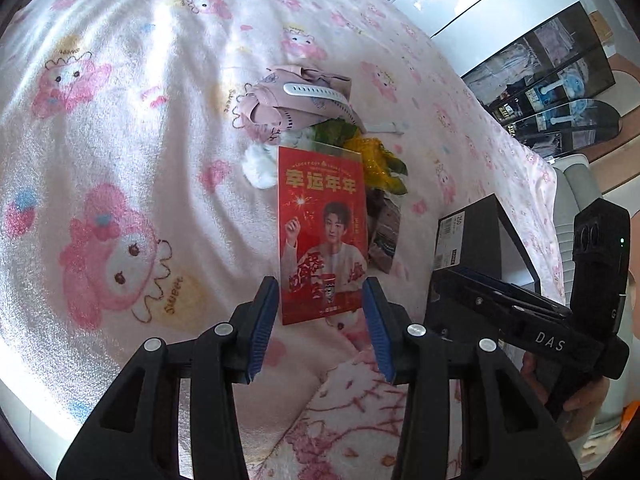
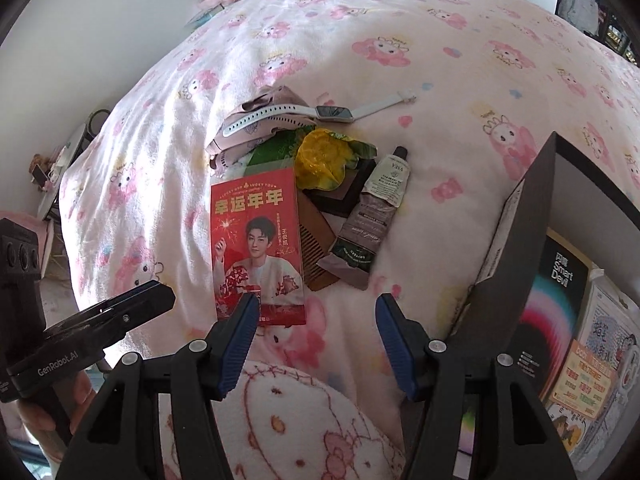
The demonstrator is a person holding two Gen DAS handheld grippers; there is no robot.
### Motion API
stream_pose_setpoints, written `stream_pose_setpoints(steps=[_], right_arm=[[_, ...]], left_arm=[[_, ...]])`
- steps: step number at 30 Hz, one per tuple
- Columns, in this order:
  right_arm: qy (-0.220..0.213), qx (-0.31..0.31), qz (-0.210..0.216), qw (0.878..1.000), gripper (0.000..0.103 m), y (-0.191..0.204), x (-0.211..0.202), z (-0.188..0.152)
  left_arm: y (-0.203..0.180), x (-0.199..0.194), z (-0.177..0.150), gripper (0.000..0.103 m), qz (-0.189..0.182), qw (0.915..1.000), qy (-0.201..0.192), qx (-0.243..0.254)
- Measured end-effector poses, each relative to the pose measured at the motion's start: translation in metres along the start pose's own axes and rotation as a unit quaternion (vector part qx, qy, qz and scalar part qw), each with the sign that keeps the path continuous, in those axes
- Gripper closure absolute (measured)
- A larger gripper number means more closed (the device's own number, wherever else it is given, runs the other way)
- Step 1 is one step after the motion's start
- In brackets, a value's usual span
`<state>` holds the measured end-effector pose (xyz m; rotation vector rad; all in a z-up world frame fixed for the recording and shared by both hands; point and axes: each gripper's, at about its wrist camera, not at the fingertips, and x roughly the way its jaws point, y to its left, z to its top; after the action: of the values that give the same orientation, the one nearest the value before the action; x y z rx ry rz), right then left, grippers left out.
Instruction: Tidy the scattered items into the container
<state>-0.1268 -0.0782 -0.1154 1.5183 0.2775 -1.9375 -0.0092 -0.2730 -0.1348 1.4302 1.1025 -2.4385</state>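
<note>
Both tilted steeply down over the bed (image 1: 120,120) — left gripper (image 1: 320,320) and right gripper (image 2: 318,340) with ribbed blue fingers (image 2: 240,340) parted, holding nothing. Glossy red card (image 2: 256,248) flat on fleecy blanket beside wooden comb (image 2: 316,240), crinkled tube (image 2: 372,220), white-strapped watch (image 2: 328,113) — dark rigid box (image 2: 516,248) at right.

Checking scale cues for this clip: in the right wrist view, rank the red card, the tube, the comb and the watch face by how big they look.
Largest to smallest:
1. red card
2. tube
3. comb, partly hidden under the card, so this place is unsure
4. watch face, farthest from the camera, which shrinks it further
</note>
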Motion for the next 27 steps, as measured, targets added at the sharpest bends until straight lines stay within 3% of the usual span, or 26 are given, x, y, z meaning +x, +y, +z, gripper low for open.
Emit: stream_pose_setpoints(steps=[15,19,27], right_arm=[[0.045,-0.008,-0.007,0.999,0.046,0.001,0.051,0.025],[0.047,-0.036,-0.038,0.998,0.046,0.009,0.059,0.031],[0.078,-0.022,-0.002,0.997,0.046,0.008,0.079,0.038]], left_arm=[[0.014,0.049,0.023,0.060,0.021,0.9990,0.037,-0.011],[0.018,0.059,0.027,0.060,0.025,0.9985,0.046,-0.018],[0.028,0.065,0.029,0.060,0.026,0.9980,0.054,-0.022]])
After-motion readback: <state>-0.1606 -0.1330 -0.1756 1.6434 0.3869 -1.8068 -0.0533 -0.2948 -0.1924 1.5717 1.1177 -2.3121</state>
